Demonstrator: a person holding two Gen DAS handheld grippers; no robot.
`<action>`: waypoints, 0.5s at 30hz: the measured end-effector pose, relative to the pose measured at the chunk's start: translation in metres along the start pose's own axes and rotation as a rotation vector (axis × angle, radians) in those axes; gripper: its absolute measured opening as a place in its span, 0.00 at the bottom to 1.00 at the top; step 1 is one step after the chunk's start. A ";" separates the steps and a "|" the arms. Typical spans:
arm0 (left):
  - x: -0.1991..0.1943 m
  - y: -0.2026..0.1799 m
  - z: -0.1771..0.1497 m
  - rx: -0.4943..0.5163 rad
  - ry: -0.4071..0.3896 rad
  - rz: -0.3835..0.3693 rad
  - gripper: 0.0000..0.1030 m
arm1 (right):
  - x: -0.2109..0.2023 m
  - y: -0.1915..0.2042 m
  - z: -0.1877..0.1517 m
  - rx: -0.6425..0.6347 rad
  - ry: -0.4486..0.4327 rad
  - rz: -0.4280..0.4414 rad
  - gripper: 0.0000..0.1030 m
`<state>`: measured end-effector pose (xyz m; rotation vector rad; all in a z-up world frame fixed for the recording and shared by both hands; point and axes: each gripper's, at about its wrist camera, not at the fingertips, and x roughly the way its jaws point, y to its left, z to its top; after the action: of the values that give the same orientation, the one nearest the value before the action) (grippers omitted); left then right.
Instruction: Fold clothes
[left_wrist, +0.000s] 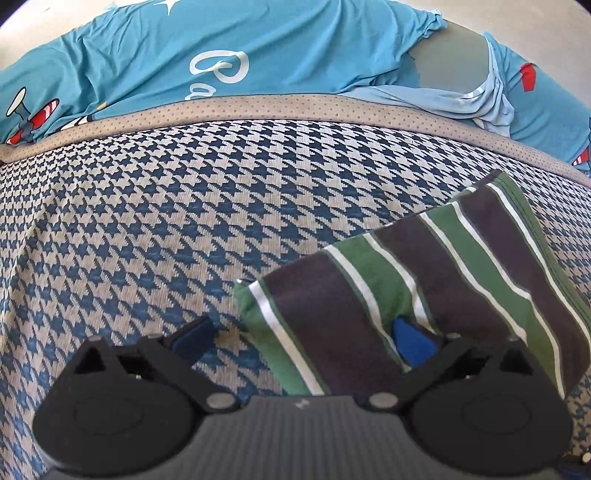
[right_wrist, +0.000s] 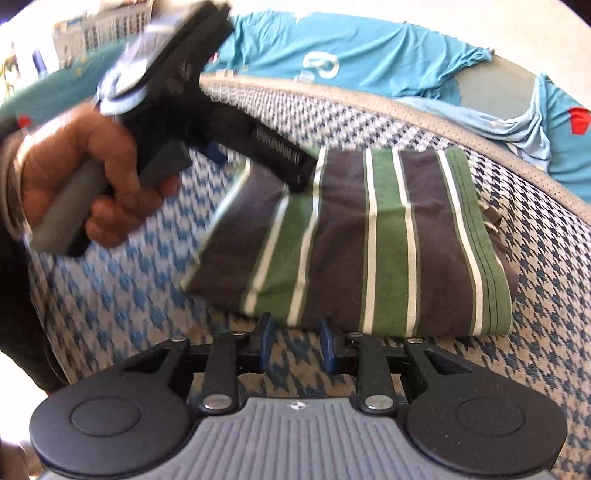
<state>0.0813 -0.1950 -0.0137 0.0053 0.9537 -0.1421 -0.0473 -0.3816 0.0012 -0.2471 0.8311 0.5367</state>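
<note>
A folded garment (left_wrist: 424, 273) with green, dark purple and white stripes lies flat on the houndstooth-covered surface (left_wrist: 184, 206). My left gripper (left_wrist: 303, 341) is open wide; its right pad (left_wrist: 412, 345) rests on the garment's near left part and its left pad (left_wrist: 194, 338) is over the bare cover. In the right wrist view the same striped garment (right_wrist: 369, 240) lies just beyond my right gripper (right_wrist: 296, 345), which is open with only cover between its fingers. A hand (right_wrist: 85, 184) holds the left gripper (right_wrist: 258, 166) at the garment's far left corner.
A turquoise printed shirt (left_wrist: 258, 55) lies spread and crumpled behind the cushion's grey dotted piping (left_wrist: 295, 107); the turquoise shirt (right_wrist: 369, 48) also shows in the right wrist view. Bare houndstooth cover (right_wrist: 110, 295) stretches left of the striped garment. Papers or packaging (right_wrist: 92, 29) sit far left.
</note>
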 end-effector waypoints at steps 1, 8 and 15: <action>0.000 -0.001 0.001 0.003 -0.002 0.005 1.00 | -0.003 0.000 0.001 0.015 -0.023 0.012 0.24; -0.004 -0.006 -0.002 0.019 -0.009 0.017 1.00 | -0.002 0.018 0.011 0.034 -0.111 0.041 0.26; -0.008 -0.006 -0.006 0.041 -0.011 0.013 1.00 | 0.016 0.036 0.016 -0.029 -0.055 0.014 0.27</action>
<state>0.0713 -0.2001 -0.0105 0.0487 0.9397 -0.1491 -0.0479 -0.3391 -0.0005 -0.2520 0.7728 0.5662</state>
